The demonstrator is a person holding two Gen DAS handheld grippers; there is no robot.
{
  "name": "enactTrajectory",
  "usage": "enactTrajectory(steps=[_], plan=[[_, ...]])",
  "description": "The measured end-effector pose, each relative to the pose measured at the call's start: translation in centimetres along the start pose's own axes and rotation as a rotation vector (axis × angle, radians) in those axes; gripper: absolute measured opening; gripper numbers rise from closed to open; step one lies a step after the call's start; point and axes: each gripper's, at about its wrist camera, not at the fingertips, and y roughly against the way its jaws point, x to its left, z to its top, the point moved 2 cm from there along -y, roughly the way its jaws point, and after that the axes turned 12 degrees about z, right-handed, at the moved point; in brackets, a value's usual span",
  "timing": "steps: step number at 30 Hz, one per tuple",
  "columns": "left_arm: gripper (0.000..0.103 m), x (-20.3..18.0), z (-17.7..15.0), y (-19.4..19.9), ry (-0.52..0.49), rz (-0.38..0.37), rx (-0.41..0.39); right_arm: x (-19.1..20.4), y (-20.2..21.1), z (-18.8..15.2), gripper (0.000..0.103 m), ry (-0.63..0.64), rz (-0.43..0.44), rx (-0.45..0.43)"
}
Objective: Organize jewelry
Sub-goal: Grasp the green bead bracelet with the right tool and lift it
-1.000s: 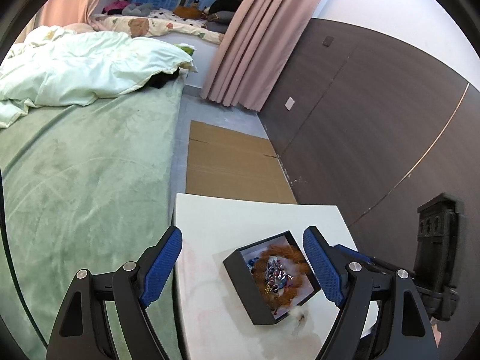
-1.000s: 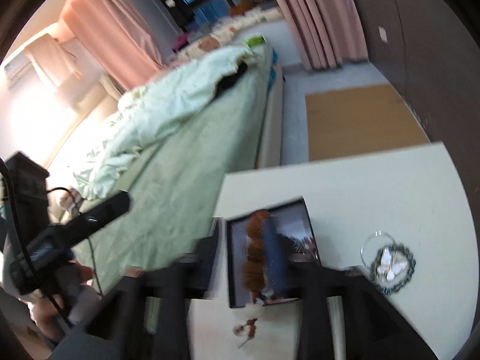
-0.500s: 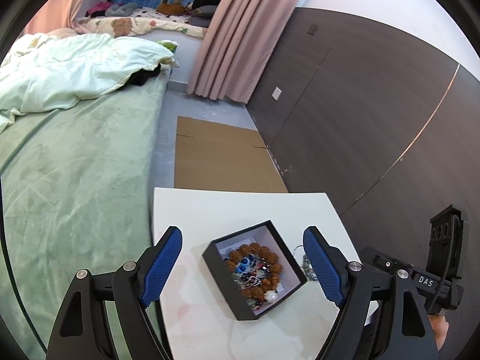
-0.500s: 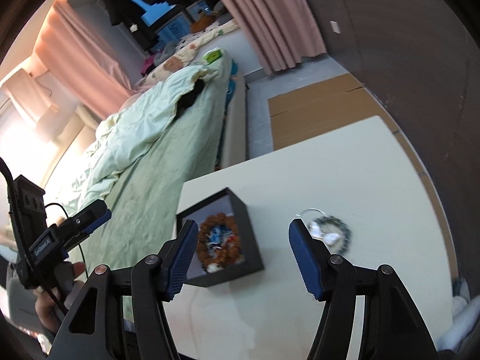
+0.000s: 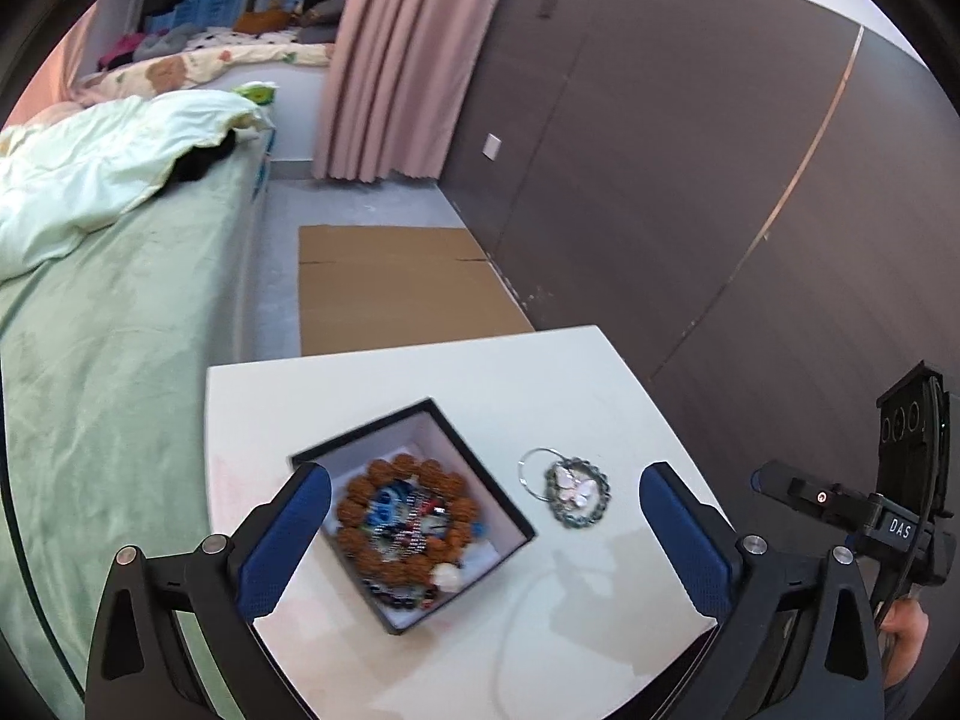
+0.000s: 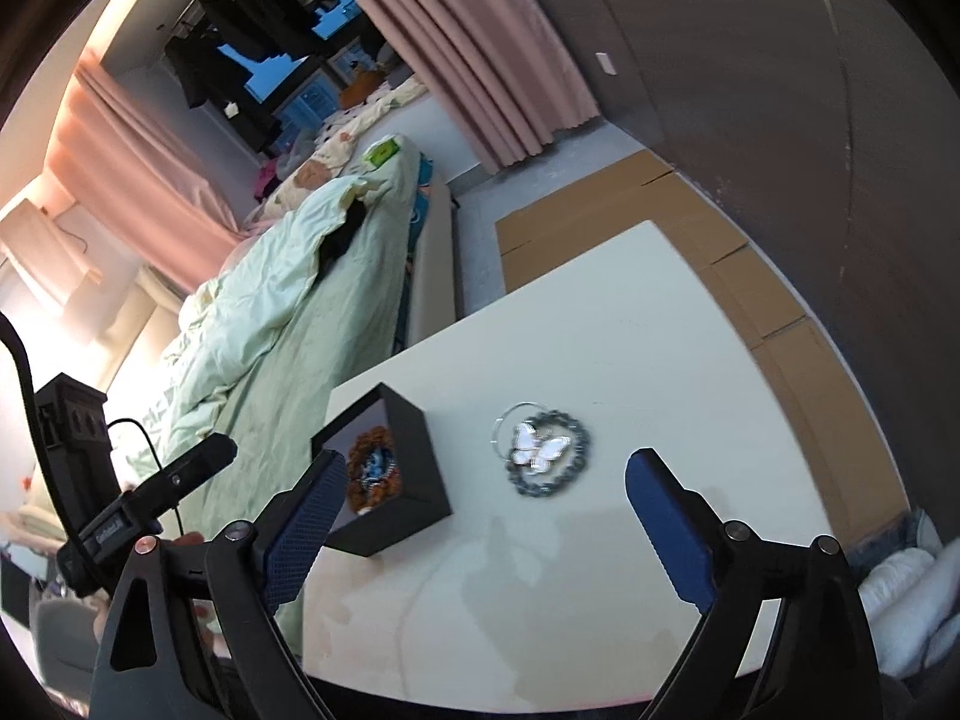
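Observation:
A black open box (image 5: 420, 420) (image 6: 414, 450) with a white lining sits on the white table (image 5: 540, 378) (image 6: 630, 312). Inside lie a brown bead bracelet (image 5: 414, 474) (image 6: 369, 441) and other small jewelry. Right of the box, a dark bead bracelet with a white butterfly piece (image 5: 576, 486) (image 6: 546, 450) and a thin silver ring (image 5: 531, 462) rest on the tabletop. My left gripper (image 5: 480, 534) hovers above the box, jaws opening wide, nothing between them. My right gripper (image 6: 480, 516) hangs near the butterfly bracelet, jaws opening, holding nothing.
A bed with a green blanket (image 5: 108, 330) (image 6: 288, 312) runs along the table's left side. Flattened cardboard (image 5: 390, 288) (image 6: 690, 228) lies on the floor beyond the table. A dark panelled wall (image 5: 720, 180) stands at the right. Pink curtains (image 5: 408, 60) hang at the back.
Both grippers have opened wider and swung across the table. The box now sits lower left in both views, and the butterfly bracelet has come into the left wrist view.

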Motion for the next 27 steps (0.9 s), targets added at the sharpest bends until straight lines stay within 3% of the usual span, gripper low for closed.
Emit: enactTrajectory(steps=[12, 15, 16, 17, 18, 22, 24, 27], plan=[[0.101, -3.7, -0.6, -2.3, -0.064, -0.037, 0.035, -4.3, 1.0, -1.1, 0.098, -0.091, 0.006, -0.017], [0.086, -4.8, -0.9, -3.2, -0.099, -0.038, 0.057, -5.5, 0.7, -1.3, 0.097, -0.117, -0.005, -0.011], [0.076, -5.1, -1.1, -3.5, -0.109, -0.036, 0.067, -5.8, 0.6, -1.4, 0.096, -0.122, -0.009, -0.007], [0.068, -5.3, -1.2, -4.0, -0.118, -0.035, 0.079, -6.2, 0.5, -1.6, 0.087, -0.125, -0.011, -0.001], [0.065, -5.6, -1.3, -4.4, -0.125, -0.036, 0.091, -6.5, 0.2, -1.7, 0.079, -0.13, -0.008, 0.009], [0.049, -6.3, -1.4, -5.8, -0.144, -0.032, 0.116, -7.7, -1.1, -2.0, 0.067, -0.16, 0.002, 0.048], [0.047, -6.6, -1.2, -6.1, -0.152, -0.031, 0.119, -7.8, -1.8, -2.1, 0.057, -0.163, 0.013, 0.065], [0.045, -7.0, -0.9, -6.7, -0.157, -0.03, 0.119, -7.8, -3.1, -2.2, 0.051, -0.167, 0.023, 0.092]])
